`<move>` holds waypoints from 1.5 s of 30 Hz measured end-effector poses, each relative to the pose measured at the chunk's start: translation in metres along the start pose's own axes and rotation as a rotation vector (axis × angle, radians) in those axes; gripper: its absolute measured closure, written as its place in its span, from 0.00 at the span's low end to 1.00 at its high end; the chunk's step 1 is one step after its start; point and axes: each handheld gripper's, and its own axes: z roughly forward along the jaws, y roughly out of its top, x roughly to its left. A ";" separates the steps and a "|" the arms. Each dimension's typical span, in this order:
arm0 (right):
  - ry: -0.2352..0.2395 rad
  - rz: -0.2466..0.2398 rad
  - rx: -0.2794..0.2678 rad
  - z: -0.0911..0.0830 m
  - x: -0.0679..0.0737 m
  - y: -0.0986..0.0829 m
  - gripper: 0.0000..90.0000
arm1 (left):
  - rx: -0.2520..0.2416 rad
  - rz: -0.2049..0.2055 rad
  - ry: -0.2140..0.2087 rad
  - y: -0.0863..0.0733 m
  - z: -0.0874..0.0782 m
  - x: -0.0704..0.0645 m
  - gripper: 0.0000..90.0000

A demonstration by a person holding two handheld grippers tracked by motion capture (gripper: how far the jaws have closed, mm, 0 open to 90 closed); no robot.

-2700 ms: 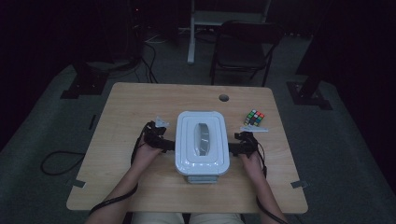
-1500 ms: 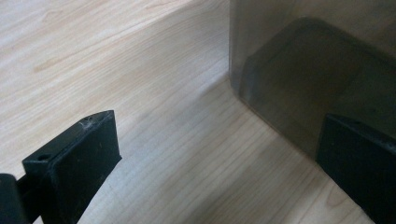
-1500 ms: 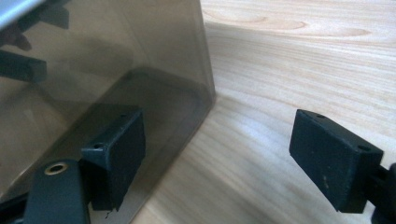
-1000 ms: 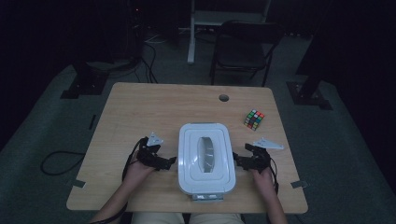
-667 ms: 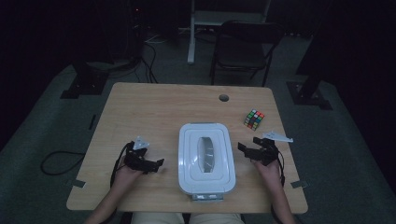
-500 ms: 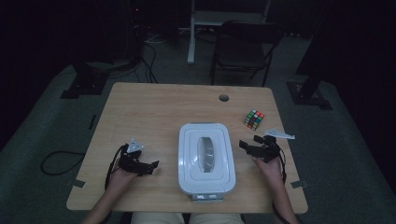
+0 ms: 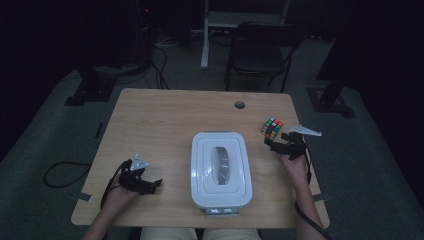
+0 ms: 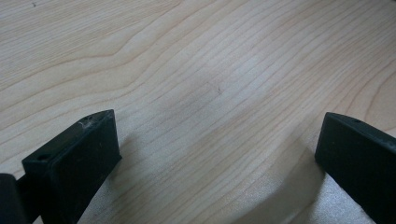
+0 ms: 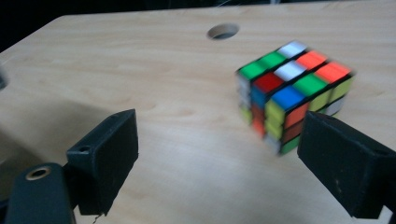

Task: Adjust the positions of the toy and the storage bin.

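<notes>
A white lidded plastic box (image 7: 220, 169) lies near the front middle of the wooden table (image 7: 165, 120), with a clear oval window in its lid. A scrambled colour cube (image 7: 271, 128) (image 9: 292, 93) stands to its right, towards the far edge. My right gripper (image 7: 274, 144) (image 9: 224, 168) is open just short of the cube, which sits a little beyond its right jaw. Over bare wood to the left of the box, my left gripper (image 7: 156, 184) (image 8: 217, 154) hangs open with nothing between its jaws.
A round cable hole (image 7: 239, 105) (image 9: 222, 31) pierces the table near its far edge. A dark folding chair (image 7: 260, 50) and a white desk leg (image 7: 205, 35) stand behind the table. Cables (image 7: 60, 172) trail over the floor at the left.
Both grippers let go of the white box and drew away from it. The left one moved out and back to the left, the right one forward towards the cube. The box came to rest nearer the front edge.
</notes>
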 end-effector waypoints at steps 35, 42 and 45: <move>0.008 -0.011 0.177 0.047 -0.034 0.023 0.16 | -0.003 -0.043 0.038 -0.001 0.000 0.000 0.01; -0.053 0.000 0.149 0.038 -0.030 0.021 0.14 | -0.003 -0.045 0.039 -0.001 0.000 -0.001 0.01; -0.095 0.056 0.122 0.038 -0.033 0.026 0.13 | -0.003 -0.045 0.039 -0.001 0.000 -0.001 0.01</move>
